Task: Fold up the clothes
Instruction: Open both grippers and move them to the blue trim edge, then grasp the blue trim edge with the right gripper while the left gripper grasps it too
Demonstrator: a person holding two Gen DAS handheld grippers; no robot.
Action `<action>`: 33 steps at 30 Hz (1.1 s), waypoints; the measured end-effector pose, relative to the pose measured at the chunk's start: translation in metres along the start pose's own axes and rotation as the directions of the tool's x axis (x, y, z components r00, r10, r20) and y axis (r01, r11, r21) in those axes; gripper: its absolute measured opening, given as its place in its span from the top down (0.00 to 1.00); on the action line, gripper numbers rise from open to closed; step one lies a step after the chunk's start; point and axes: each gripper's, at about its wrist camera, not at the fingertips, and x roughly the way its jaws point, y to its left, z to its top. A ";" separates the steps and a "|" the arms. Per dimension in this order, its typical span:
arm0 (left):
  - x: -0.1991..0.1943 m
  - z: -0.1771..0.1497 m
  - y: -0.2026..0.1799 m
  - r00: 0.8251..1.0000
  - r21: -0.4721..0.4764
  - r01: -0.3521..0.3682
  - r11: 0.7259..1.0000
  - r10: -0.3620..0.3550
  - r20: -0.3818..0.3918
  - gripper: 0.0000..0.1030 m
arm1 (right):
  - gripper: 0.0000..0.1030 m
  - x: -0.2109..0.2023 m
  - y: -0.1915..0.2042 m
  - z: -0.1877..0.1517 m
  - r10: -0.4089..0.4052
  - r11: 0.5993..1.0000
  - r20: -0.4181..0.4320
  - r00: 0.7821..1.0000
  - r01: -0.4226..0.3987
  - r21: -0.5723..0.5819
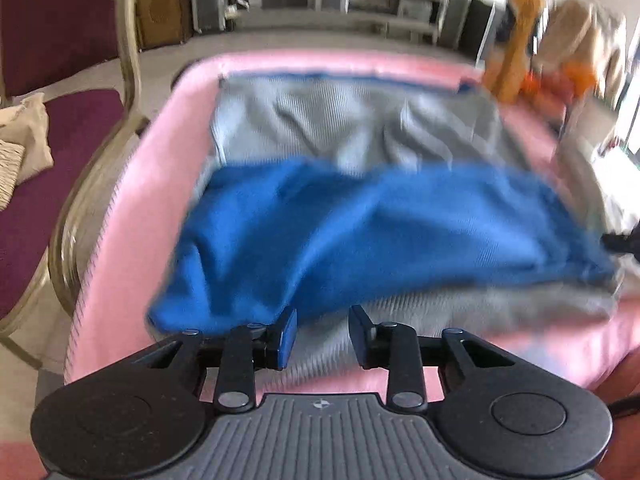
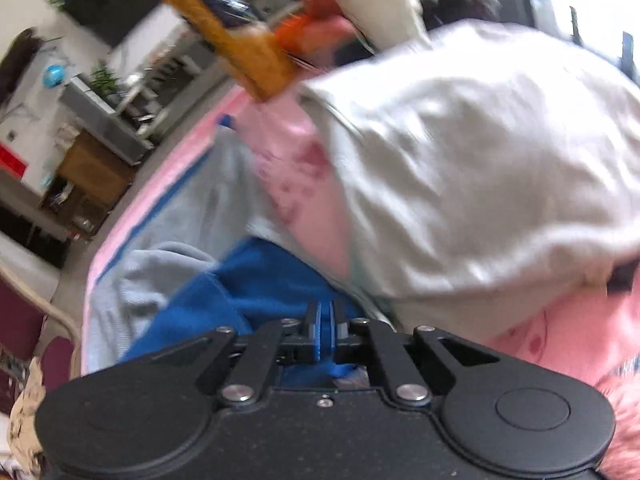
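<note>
A grey ribbed garment [image 1: 352,120] with a blue side lies spread on a pink cover [image 1: 152,184]. Its blue part [image 1: 360,224] is folded across the middle. In the left wrist view my left gripper [image 1: 323,332] hovers at the near edge of the garment. It is open, and only grey cloth shows beyond the gap between its fingers. In the right wrist view my right gripper [image 2: 326,320] is shut, with the blue cloth [image 2: 256,280] bunched around and under its fingertips. It seems pinched there. Both views are blurred.
A chair [image 1: 80,128] with a maroon seat stands left of the pink cover, with beige cloth [image 1: 24,140] on it. A pale grey garment heap [image 2: 480,168] lies to the right on pink printed fabric [image 2: 296,184]. Orange objects [image 1: 520,40] stand at the far right corner.
</note>
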 end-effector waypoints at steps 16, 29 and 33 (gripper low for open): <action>0.084 0.145 0.044 0.986 -0.026 -0.073 0.997 0.076 0.146 0.75 | 0.71 0.054 0.123 0.125 0.119 0.960 0.077 0.990 -0.095 -0.263; 0.166 0.143 0.070 0.992 0.033 -0.122 0.992 0.123 -0.022 0.69 | 0.71 0.216 0.102 0.167 -0.020 0.980 -0.076 0.997 0.004 -0.199; 0.166 0.145 0.077 0.992 -0.028 -0.124 0.992 0.123 -0.033 0.68 | 0.82 0.219 0.120 0.148 -0.072 0.940 -0.004 0.997 0.067 -0.335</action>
